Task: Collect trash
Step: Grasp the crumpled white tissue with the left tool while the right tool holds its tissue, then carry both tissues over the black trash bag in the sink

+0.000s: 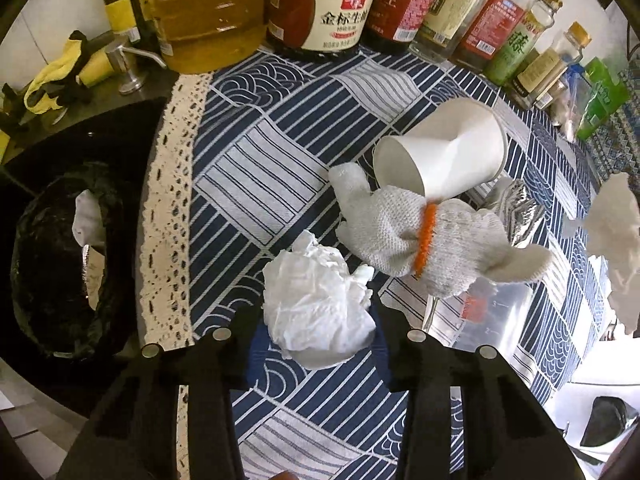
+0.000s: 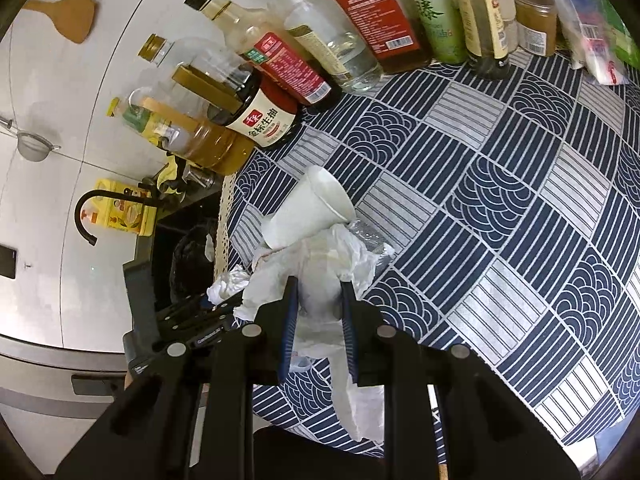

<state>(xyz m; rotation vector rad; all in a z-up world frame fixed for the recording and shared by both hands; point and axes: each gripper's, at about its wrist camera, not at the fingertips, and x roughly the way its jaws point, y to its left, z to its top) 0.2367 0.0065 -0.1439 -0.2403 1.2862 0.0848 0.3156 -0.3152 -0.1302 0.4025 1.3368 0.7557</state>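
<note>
While left gripper [image 1: 316,340] pinches crumpled tissue [image 1: 316,304] at lower centre of left view, right gripper [image 2: 318,320] clamps white tissue wad [image 2: 320,276] at centre of right view. Paper cup [image 1: 440,152] lies tipped on bench cloth [image 1: 280,152], right of centre in left view, touching knit glove [image 1: 404,232] below it. Black bin bag [image 1: 52,264] at far left, off bench edge. Bottles [image 1: 320,4] line top.
</note>
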